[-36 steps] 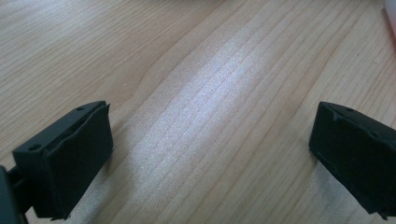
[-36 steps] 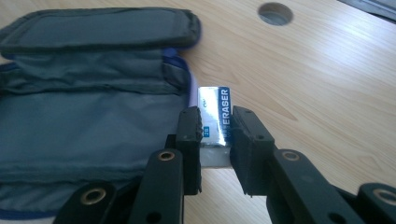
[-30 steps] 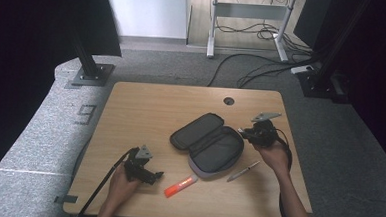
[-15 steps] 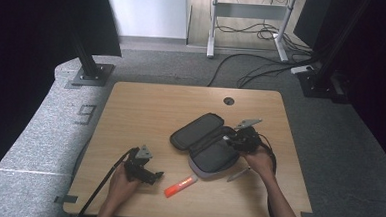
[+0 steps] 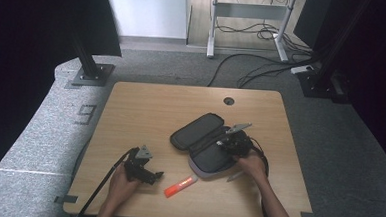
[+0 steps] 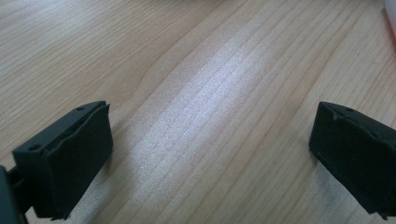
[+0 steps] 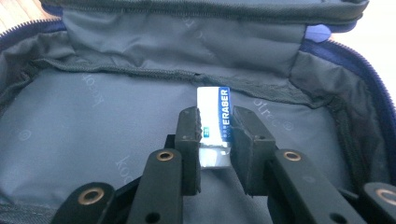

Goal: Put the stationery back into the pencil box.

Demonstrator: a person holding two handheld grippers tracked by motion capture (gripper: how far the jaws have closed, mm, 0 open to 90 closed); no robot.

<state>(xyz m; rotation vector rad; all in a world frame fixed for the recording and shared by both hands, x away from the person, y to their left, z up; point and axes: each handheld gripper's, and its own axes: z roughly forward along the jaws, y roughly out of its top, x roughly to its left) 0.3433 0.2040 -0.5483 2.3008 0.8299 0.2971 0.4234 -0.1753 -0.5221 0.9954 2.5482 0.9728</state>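
Gripping a white sleeved eraser (image 7: 215, 125), the right gripper (image 7: 215, 140) hangs inside the open grey fabric pencil case (image 7: 93, 130). Releasing tilted could drop the eraser toward the rim at 12 o'clock. Left gripper (image 6: 210, 140) stands open, empty.

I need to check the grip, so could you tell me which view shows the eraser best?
The right gripper view: the eraser sits upright between the right gripper fingers, label readable, over the open pencil case. In the high view the gripper hides it.

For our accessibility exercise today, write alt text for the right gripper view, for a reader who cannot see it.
Two black fingers clamp a white eraser with a blue "ERASER" sleeve, held over the grey fabric lining of an open pencil case. The case's zipped edge runs along the right side.
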